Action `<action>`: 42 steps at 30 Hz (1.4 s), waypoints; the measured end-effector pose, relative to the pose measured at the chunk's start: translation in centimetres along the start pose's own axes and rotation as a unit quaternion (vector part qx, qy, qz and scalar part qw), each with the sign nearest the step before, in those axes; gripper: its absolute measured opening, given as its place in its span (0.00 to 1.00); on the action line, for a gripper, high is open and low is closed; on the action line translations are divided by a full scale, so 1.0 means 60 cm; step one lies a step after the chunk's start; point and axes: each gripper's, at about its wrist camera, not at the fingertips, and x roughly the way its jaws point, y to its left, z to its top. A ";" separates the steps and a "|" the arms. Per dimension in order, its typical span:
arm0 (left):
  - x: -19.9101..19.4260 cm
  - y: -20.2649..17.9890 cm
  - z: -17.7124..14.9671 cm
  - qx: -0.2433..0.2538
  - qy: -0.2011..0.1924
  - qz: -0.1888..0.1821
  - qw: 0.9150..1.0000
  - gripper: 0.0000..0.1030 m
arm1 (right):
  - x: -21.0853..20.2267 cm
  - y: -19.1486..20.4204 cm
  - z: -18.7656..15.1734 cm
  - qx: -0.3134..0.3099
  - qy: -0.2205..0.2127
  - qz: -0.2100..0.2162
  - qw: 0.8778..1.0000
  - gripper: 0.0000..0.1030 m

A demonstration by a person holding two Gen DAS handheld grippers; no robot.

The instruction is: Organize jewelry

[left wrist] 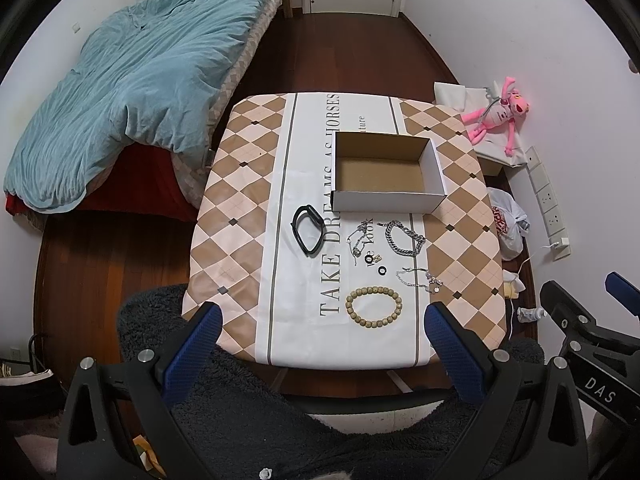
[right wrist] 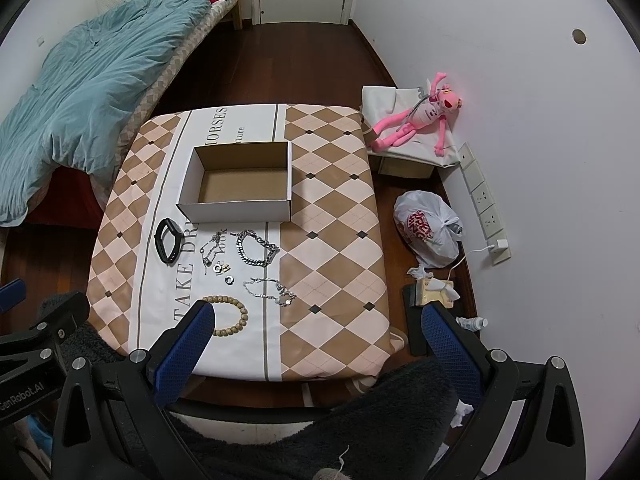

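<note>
Both tools are held above the near edge of the counter, over a dark fleece garment. The left tool has its blue-padded fingers spread wide with nothing between them; the right tool is likewise released and holds nothing.

On the counter, covered by a diamond-patterned cloth with a white lettered band, the jewelry lies in a loose cluster. Nearest is a bead bracelet, partly hidden in the right wrist view by the right tool's left finger. Just beyond it, to the right, lies a thin silver chain. Farther in are two small rings, a tangled fine necklace, a heavy silver link bracelet, and, to the left, a black wristband.

Behind the cluster, apart from every piece, an open cardboard box stands upright with its brown floor bare.

To the counter's left a bed carries a blue quilt. To the right, on the wooden floor by the wall, lie a white plastic bag, a power strip and, farther off, a pink plush toy on a white cloth.
</note>
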 end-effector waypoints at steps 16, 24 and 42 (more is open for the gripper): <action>-0.007 -0.006 0.006 0.002 -0.001 0.000 1.000 1.00 | -0.003 -0.003 0.002 0.000 -0.001 0.001 1.000 1.00; -0.006 -0.005 0.005 0.001 -0.001 0.000 1.000 1.00 | -0.002 -0.001 0.003 -0.001 -0.001 0.001 1.000 1.00; -0.006 -0.006 0.006 0.002 -0.002 0.000 1.000 1.00 | -0.008 -0.008 0.004 0.002 -0.004 0.002 1.000 1.00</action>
